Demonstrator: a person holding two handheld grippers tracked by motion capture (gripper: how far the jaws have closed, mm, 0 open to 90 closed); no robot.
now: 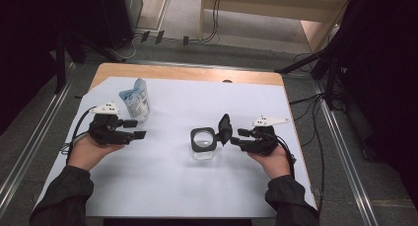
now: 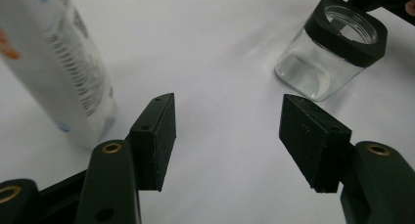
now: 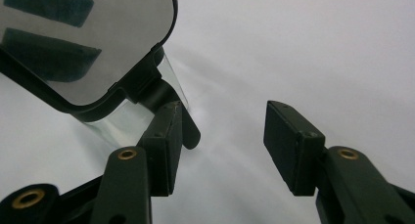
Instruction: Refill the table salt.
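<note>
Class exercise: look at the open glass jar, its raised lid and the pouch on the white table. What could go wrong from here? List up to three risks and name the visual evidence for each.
1. The hinged black lid stands raised with the right gripper against it; with the jaws apart and gripping nothing, it may drop shut.
2. A push there could slide or tip the clear square glass jar.
3. The tall white-and-blue pouch stands just beyond the open left gripper; a careless sweep might topple it.

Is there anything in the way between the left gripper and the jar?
Nothing visible. The left gripper stands open, with only bare white sheet between it and the jar. The bottle stands off to its side.
</note>
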